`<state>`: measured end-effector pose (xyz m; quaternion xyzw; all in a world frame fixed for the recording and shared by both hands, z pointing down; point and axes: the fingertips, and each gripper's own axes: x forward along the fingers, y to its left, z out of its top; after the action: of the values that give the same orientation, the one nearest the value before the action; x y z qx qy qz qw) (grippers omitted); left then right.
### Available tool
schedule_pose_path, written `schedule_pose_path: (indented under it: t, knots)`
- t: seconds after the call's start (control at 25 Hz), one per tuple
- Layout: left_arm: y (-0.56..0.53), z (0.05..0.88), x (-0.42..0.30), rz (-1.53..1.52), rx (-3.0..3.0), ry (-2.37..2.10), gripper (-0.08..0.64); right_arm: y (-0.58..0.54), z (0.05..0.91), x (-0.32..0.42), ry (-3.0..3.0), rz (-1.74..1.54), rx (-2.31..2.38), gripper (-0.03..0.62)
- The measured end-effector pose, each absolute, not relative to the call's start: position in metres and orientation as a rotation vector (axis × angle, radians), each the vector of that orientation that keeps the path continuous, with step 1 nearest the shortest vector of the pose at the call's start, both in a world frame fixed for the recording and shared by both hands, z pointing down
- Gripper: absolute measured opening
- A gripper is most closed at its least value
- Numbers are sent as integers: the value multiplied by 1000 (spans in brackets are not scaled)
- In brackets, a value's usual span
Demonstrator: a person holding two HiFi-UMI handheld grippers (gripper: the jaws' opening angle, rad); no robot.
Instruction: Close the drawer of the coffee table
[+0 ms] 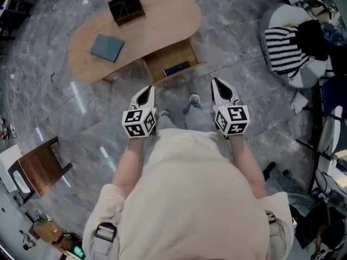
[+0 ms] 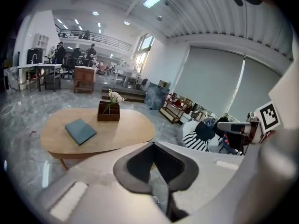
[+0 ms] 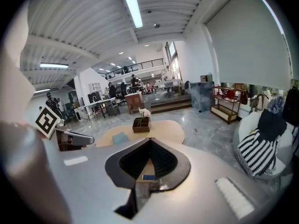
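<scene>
Left tool [image 1: 148, 89], right tool [image 1: 216, 82] shut; oval wooden table [image 1: 162, 15], drawer [image 1: 165, 56] open.

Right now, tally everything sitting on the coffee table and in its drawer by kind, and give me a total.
Teal book on the tabletop: 1
Box of flowers on the tabletop: 1
Dark blue flat item in the open drawer: 1
Total: 3
</scene>
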<state>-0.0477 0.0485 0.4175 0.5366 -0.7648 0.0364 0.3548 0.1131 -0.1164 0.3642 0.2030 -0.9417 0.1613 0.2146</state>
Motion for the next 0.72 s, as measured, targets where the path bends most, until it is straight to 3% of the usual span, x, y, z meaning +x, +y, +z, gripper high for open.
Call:
schedule_pose_path:
  t: [0.72]
  knots:
    - [62, 491, -34, 3, 955, -2098, 2, -183, 456, 97, -2487, 438, 214, 0]
